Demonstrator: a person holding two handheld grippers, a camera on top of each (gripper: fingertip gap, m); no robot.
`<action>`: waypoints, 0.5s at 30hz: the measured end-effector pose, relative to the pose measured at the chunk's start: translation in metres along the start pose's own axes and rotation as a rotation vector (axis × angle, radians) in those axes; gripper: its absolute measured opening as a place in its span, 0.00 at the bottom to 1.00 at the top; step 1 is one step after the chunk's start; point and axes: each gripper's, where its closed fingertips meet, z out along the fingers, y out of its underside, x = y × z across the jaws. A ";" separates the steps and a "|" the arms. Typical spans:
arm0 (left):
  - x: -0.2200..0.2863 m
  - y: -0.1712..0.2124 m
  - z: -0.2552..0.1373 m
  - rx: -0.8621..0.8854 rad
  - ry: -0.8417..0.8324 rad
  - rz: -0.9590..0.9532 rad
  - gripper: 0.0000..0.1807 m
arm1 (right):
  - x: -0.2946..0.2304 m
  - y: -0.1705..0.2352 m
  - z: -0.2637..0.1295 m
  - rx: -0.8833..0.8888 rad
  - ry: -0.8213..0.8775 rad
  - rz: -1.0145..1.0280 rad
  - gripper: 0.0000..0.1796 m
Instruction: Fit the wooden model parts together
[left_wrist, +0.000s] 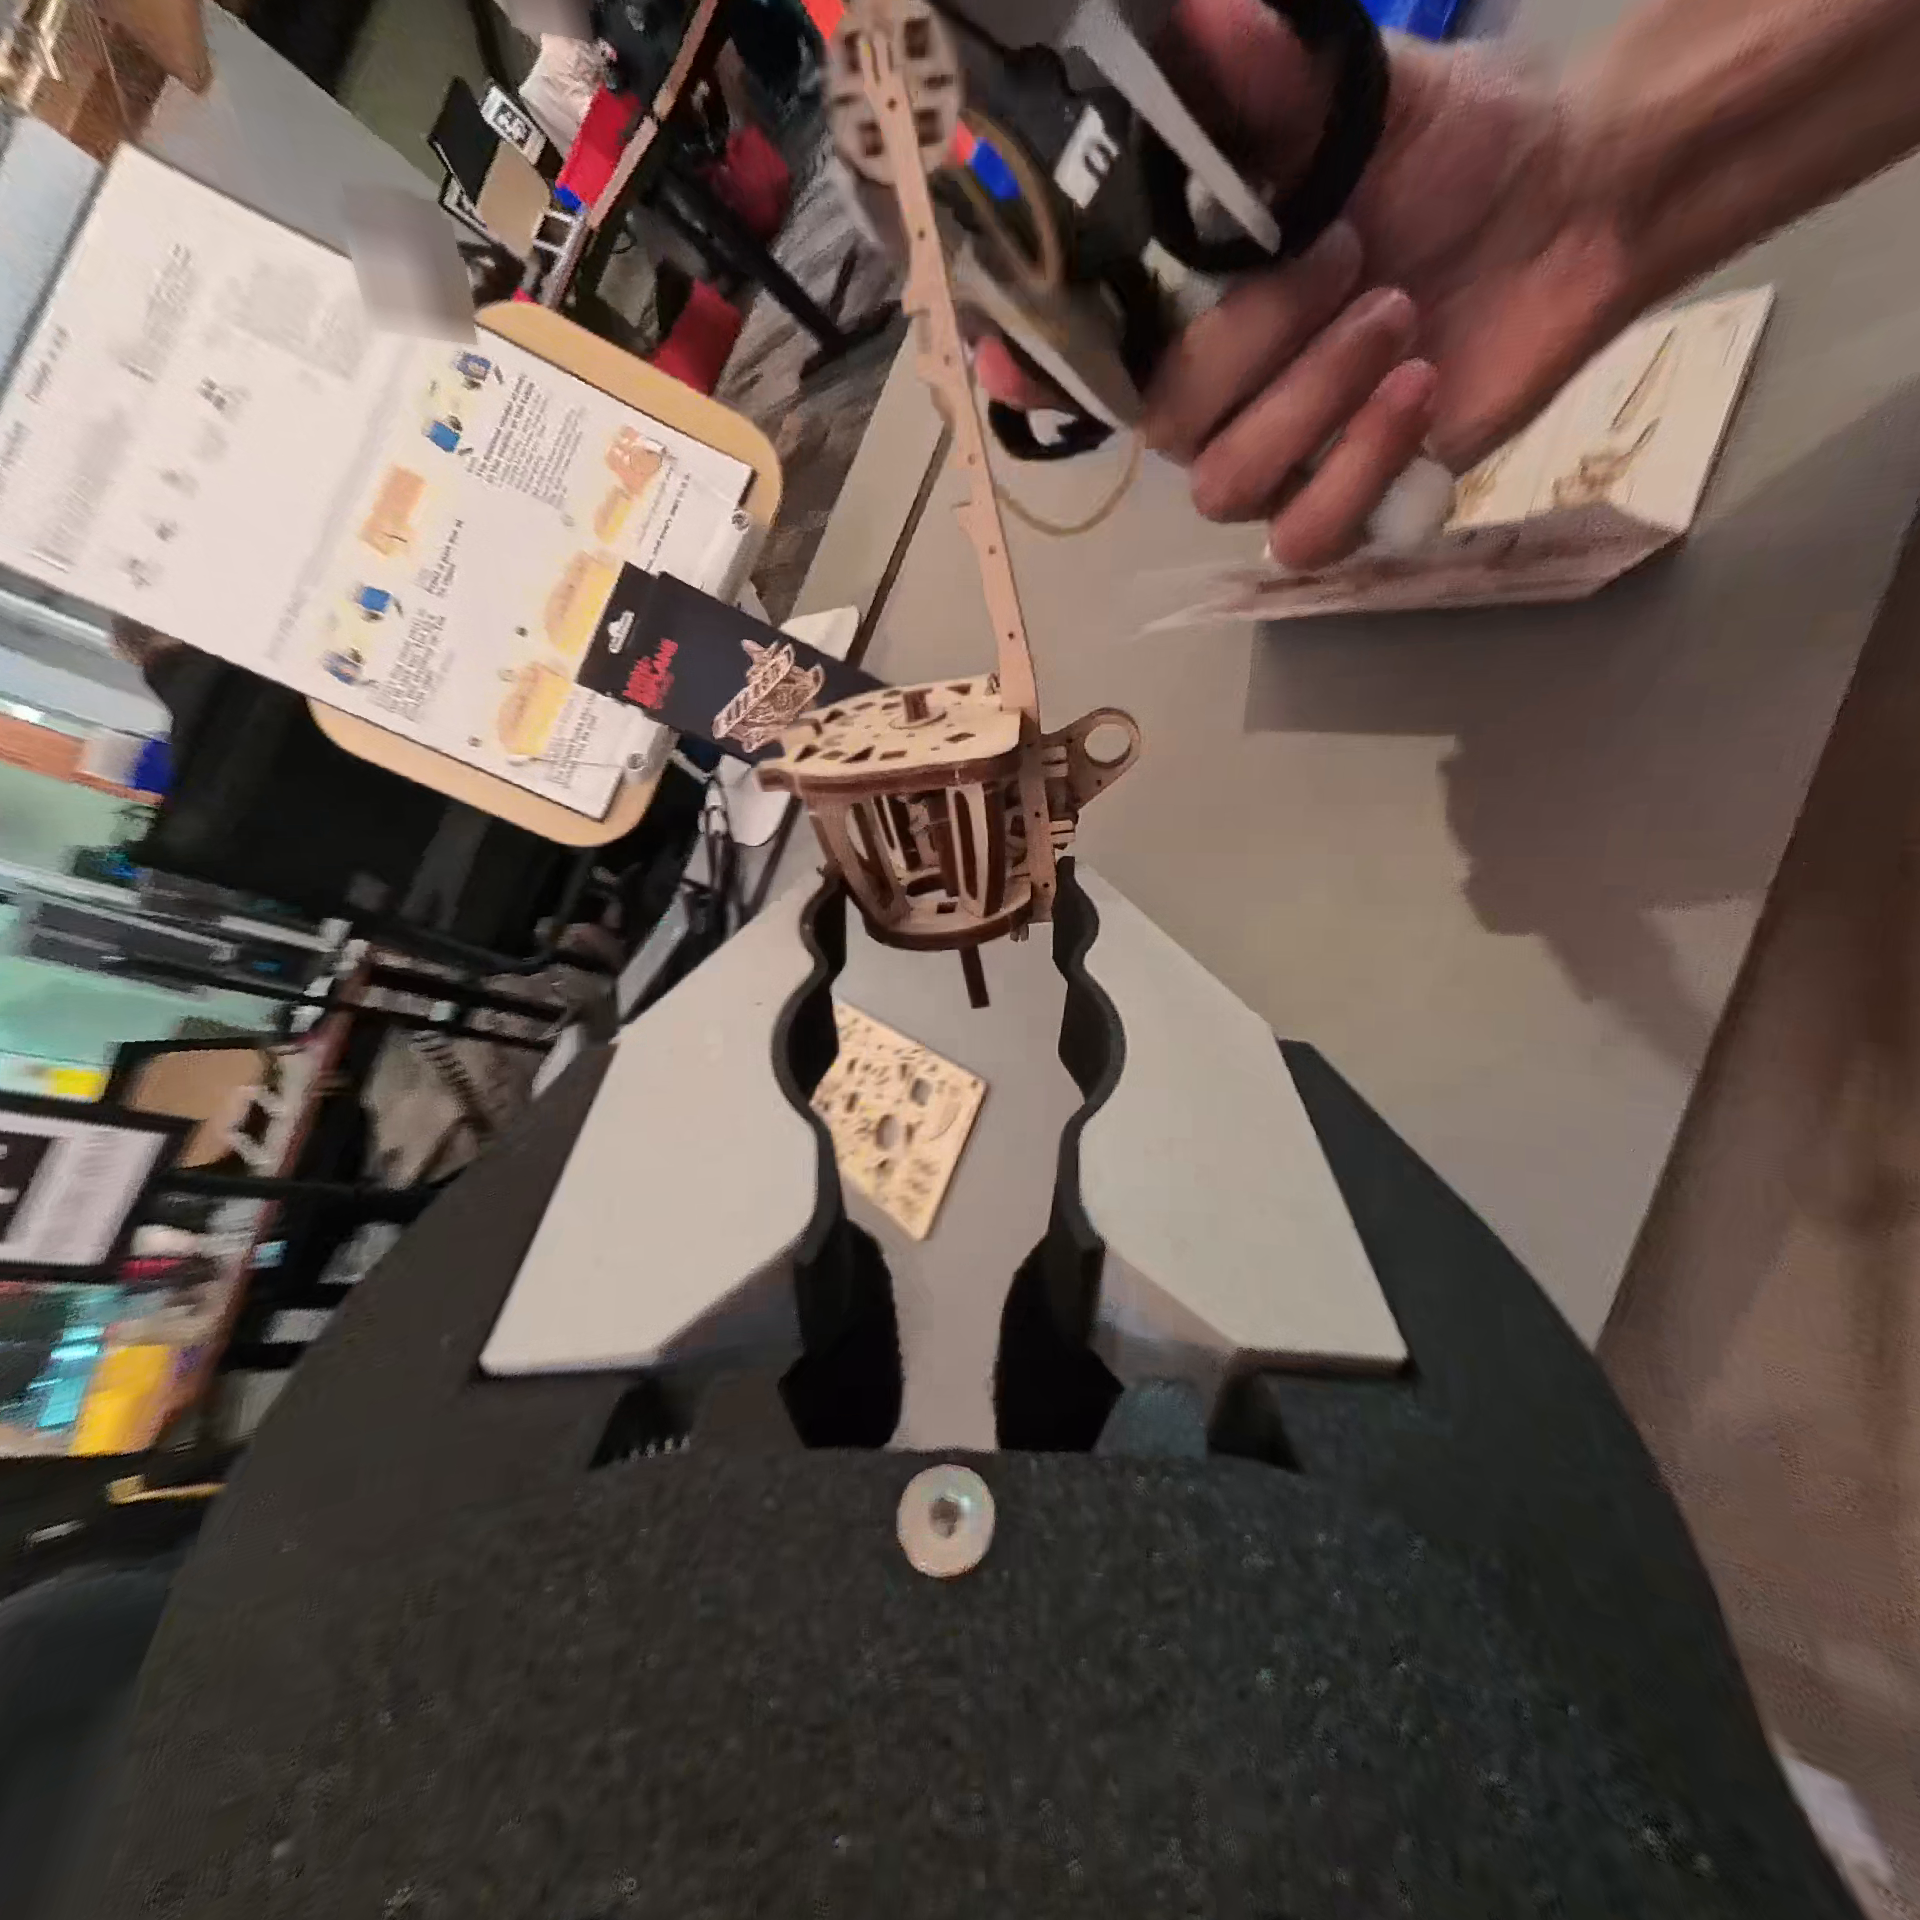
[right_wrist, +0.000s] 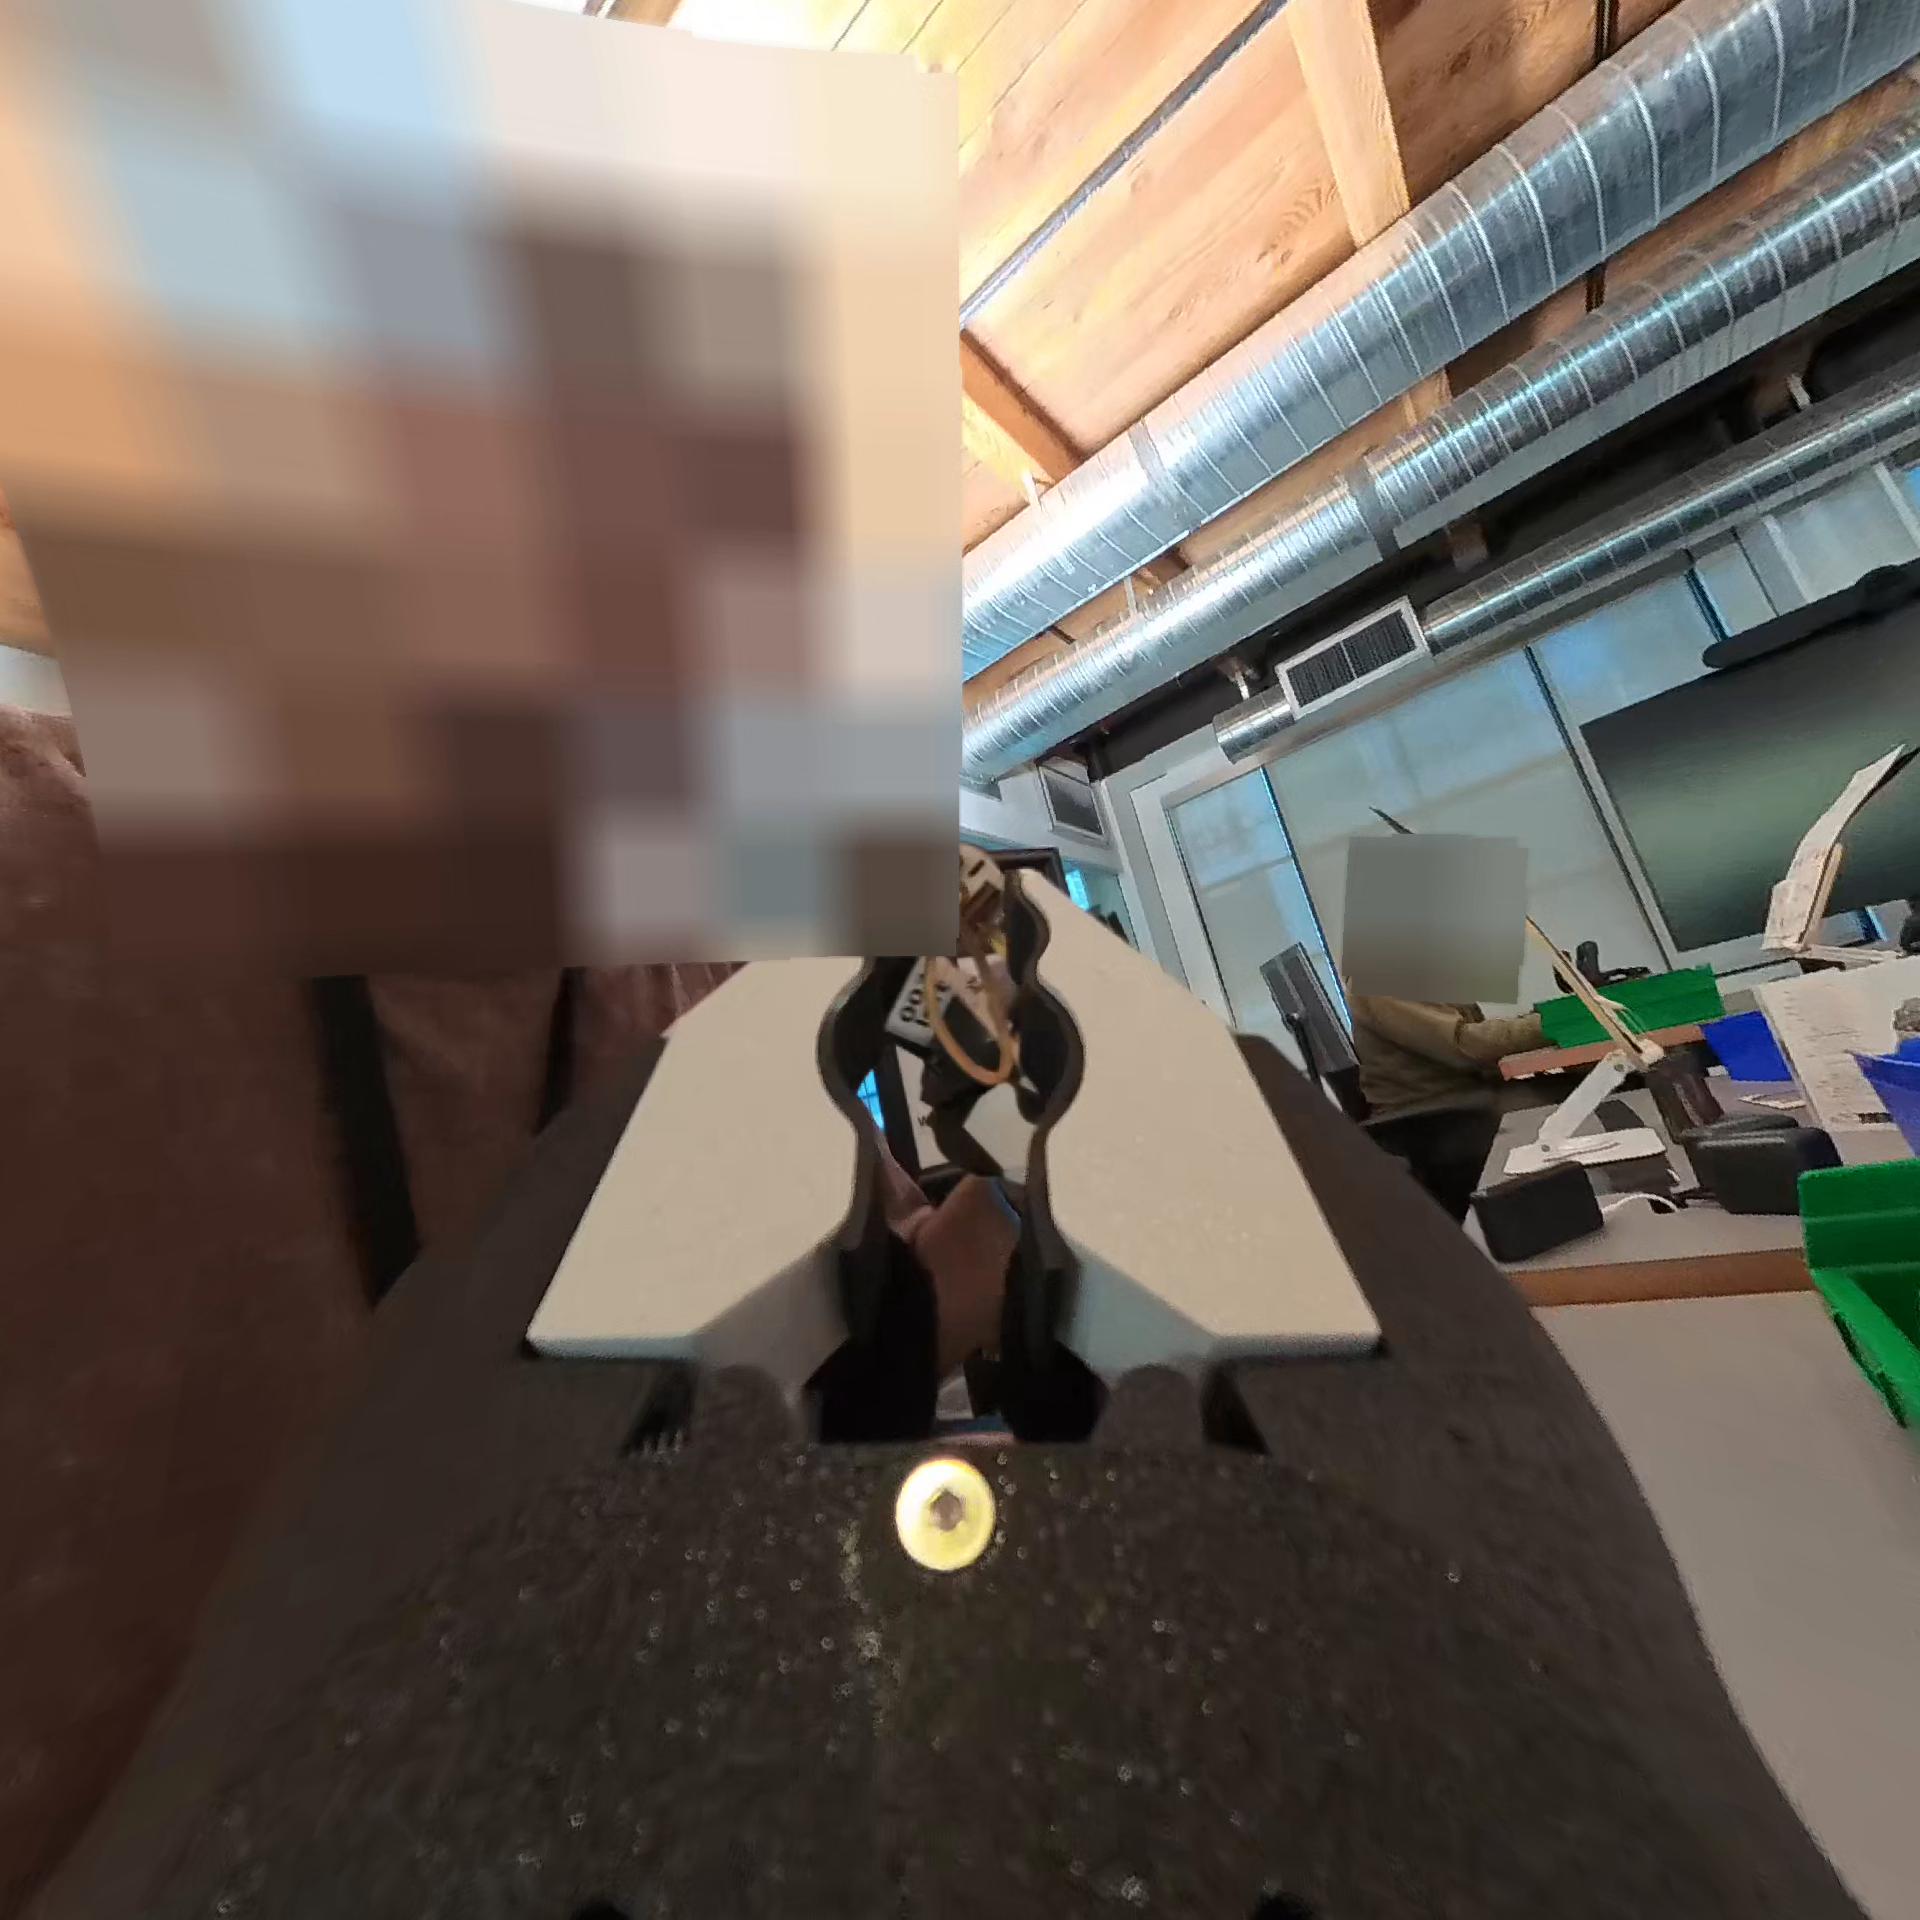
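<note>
Left gripper pinching the wooden model, right gripper clamping its long strip above (keep both steady).

Wooden model between left tool's tips, cut-out sheet apparently below.

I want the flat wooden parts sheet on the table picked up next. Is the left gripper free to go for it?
Probably not yet: the left gripper is shut on the wooden model body, though the parts sheet lies uncovered just beneath.
</note>
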 end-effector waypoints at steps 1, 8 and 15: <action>0.003 -0.002 0.000 -0.035 -0.020 0.053 0.21 | -0.001 0.001 0.002 -0.016 0.010 -0.005 0.10; 0.019 -0.011 0.003 -0.111 -0.108 0.194 0.21 | 0.002 0.024 0.022 -0.293 0.142 -0.040 0.11; 0.026 -0.021 -0.002 -0.121 -0.136 0.220 0.21 | 0.000 0.054 0.030 -0.615 0.244 -0.247 0.11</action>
